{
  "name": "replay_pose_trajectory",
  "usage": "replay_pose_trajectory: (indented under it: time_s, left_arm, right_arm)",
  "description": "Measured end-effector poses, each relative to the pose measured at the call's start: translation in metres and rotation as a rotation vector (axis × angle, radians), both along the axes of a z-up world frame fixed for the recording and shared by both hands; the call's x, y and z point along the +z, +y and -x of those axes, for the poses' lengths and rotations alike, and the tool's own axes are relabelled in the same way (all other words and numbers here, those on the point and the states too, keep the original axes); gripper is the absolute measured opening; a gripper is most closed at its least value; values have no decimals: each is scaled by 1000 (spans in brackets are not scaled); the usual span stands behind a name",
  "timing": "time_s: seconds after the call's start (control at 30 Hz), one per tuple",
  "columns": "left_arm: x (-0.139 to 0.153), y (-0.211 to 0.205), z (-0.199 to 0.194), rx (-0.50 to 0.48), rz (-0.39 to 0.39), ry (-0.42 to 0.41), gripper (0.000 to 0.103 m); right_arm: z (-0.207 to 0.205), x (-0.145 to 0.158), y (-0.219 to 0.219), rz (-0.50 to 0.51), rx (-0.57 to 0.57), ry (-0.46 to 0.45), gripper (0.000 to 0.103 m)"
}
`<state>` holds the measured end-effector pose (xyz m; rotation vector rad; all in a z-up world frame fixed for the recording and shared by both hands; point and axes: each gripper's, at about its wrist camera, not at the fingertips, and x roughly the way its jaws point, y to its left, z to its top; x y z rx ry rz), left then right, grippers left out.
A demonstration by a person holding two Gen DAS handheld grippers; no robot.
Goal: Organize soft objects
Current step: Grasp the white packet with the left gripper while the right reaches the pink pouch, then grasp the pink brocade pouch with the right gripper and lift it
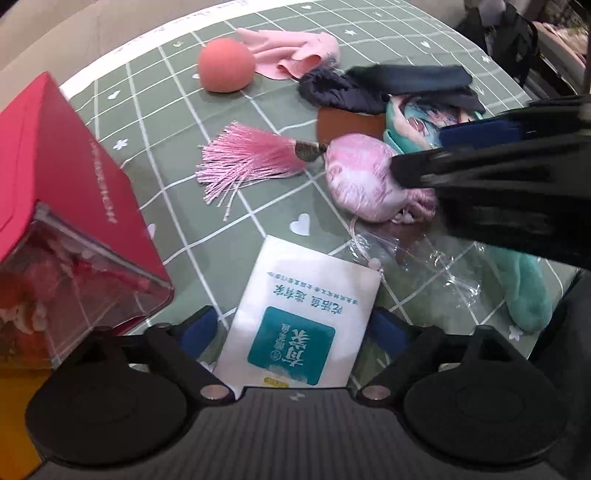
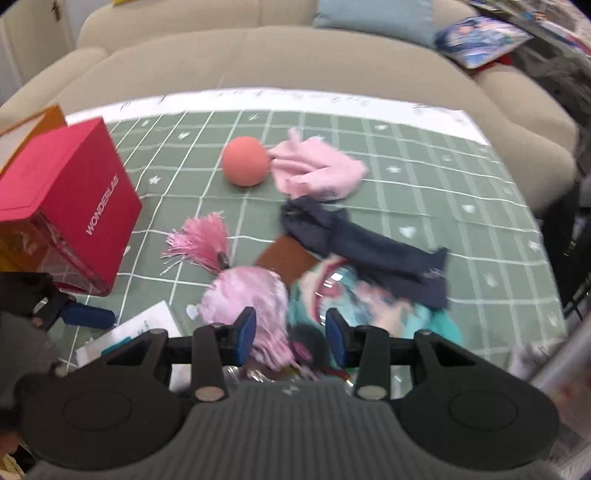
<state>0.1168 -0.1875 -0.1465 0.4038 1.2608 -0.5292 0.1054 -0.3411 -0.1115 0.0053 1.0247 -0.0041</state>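
Satin pouch (image 1: 358, 177), pale pink w/ a marbled sheen, lies plump and rounded mid-table; its silky pink tassel (image 1: 243, 162) fans out in fine threads from a dark metal cap; cord end trails toward a crinkled clear plastic wrap (image 1: 417, 258). Coral foam ball (image 1: 226, 65) sits at the far side, smooth and matte, touching a rumpled pink fleece cloth (image 1: 295, 51); navy knit fabric (image 2: 354, 240) lies strung out beside that, part over a flat brown leather-look patch (image 1: 347, 122); teal plush w/ a printed cartoon face (image 1: 417, 114) sits just right of the pouch, a fuzzy limb running toward the table edge. White paper sachet (image 1: 303, 310) w/ a teal label lies flat betw. the left gripper (image 1: 295, 332) fingers; jaws stand wide, pads not touching it, nothing held. Right gripper (image 2: 290, 330) is about half open over the pouch's gathered end; blue pads either side, not visibly pressing; grips nothing I can confirm; view is blurred. Red box (image 2: 74, 195), rigid, lettered WONDERLAB, w/ a clear plastic section, stands at the left. Surface: green tablecloth (image 1: 177, 110) w/ white grid, small hearts & flowers, white border; beige sofa (image 2: 258, 55) behind w/ a light blue cushion (image 2: 376, 14).
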Motion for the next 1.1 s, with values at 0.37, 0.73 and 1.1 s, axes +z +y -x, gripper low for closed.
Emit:
replay_pose_trajectory:
  time_s: [0.37, 0.73, 1.1]
  left_arm:
    - [10, 6, -1, 21, -9, -4, 84]
    - [13, 11, 5, 23, -9, 1, 82]
    - [31, 25, -8, 82, 18, 7, 78]
  right_arm:
    - [-32, -20, 35, -15, 147, 65, 72]
    - [-31, -37, 39, 36, 77, 73, 46]
    - [-11, 38, 3, -199, -42, -19, 46]
